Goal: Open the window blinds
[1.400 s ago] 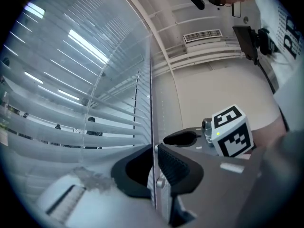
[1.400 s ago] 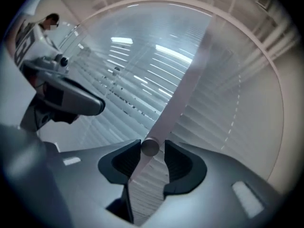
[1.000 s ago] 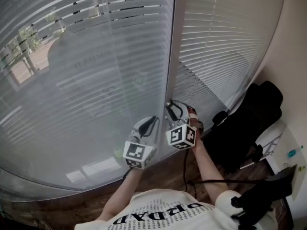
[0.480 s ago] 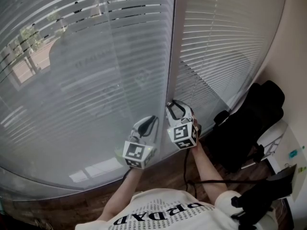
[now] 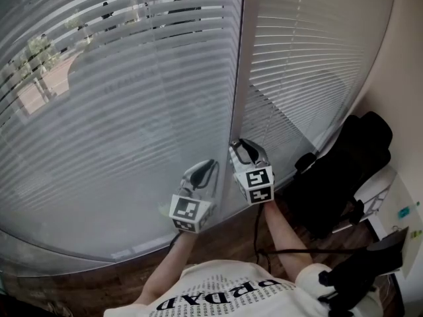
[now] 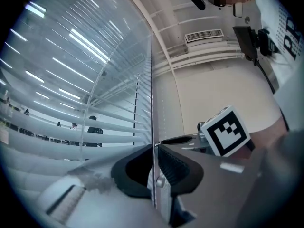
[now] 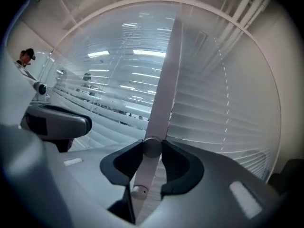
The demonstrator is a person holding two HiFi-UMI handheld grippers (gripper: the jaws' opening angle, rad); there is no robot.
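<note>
Window blinds (image 5: 132, 111) hang just ahead of both grippers, their slats thin, light and probably easy to bend. The right gripper (image 7: 152, 150) is clenched on the stiff, smooth tilt wand (image 7: 164, 99), best gripped at its knobbed lower end. The left gripper (image 6: 154, 152) pinches a thin cord (image 6: 152, 89), likely light.

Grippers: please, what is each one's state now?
Left gripper: closed on a thin cord.
Right gripper: closed on the wand.
</note>
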